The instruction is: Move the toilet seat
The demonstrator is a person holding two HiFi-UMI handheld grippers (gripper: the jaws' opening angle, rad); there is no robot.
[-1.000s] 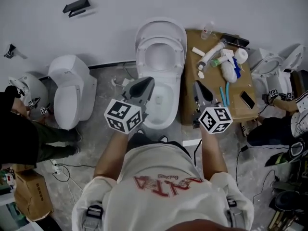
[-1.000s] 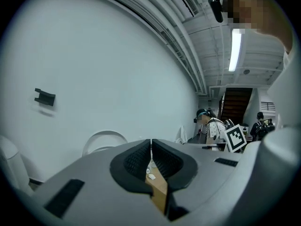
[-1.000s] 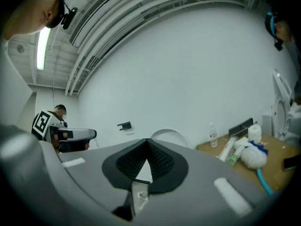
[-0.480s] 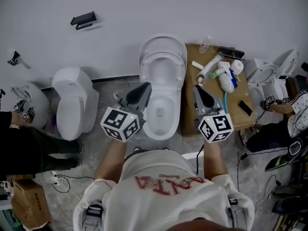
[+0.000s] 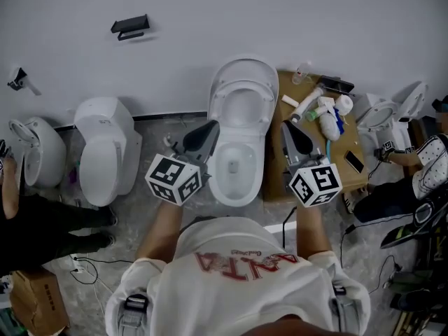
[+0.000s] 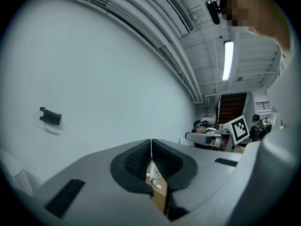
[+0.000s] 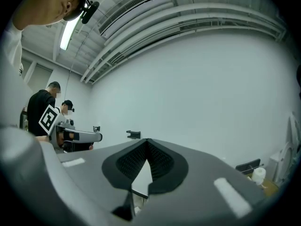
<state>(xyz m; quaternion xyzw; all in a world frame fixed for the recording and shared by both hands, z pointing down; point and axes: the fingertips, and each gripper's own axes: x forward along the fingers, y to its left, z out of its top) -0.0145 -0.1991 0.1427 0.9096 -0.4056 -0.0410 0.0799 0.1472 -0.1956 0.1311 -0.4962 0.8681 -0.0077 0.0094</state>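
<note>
We judge the upturned toilet seat (image 5: 270, 93) stiff, smooth and hinged; best gripped at its free rim. Left gripper (image 5: 212, 126) and right gripper (image 5: 288, 126) jaws are clenched, empty.

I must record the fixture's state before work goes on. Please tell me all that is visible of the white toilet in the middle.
The white, glossy ceramic toilet stands on the grey floor with its back at the white wall, close beside a brown wooden table. Its oval seat and lid are raised, leaning back toward the wall, so the bowl lies open. Nothing grips it.
</note>
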